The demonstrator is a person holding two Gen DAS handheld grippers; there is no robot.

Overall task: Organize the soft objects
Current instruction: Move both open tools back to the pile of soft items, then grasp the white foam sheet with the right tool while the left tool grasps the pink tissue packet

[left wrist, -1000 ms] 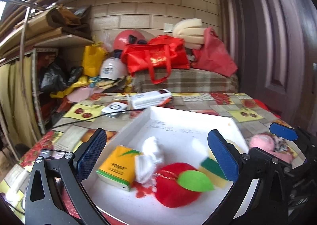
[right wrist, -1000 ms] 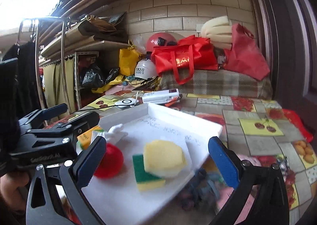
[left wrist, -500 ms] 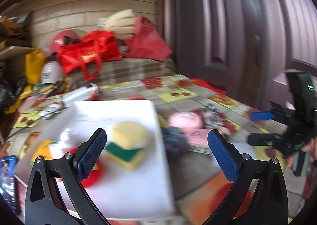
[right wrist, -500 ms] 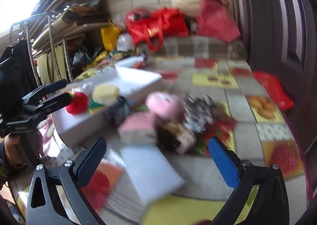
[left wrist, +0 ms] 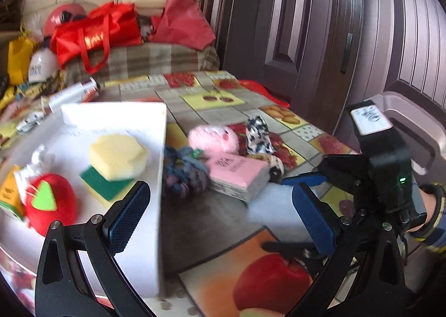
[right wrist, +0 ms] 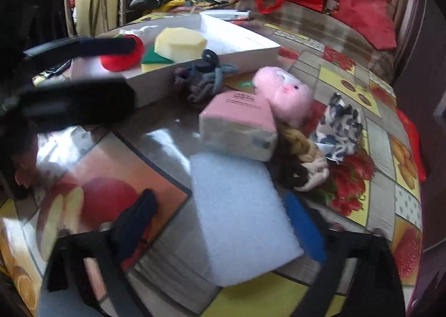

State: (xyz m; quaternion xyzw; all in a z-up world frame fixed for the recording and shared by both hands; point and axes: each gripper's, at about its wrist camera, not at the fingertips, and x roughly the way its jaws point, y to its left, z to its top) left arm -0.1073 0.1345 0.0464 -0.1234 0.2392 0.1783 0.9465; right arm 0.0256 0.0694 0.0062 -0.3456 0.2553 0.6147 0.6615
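Note:
A white foam sheet lies flat on the tablecloth between the fingers of my right gripper. Its jaws are closing; the left pad still stands clear of the sheet. Behind the sheet are a pink tissue pack, a pink plush, brown hair ties, a black-and-white cloth and blue-grey scrunchies. The white tray holds a yellow-green sponge and a red plush apple. My left gripper hangs open over the tray's right edge, with nothing in it.
Red bags and a plaid cover are piled at the table's far end. A dark door stands at the right. A white tube lies behind the tray. Bare tablecloth shows in front of the pile.
Both views have swung right, from the tray to the loose pile. My right gripper has come down over the foam sheet and its jaws have narrowed. The left gripper stays open.

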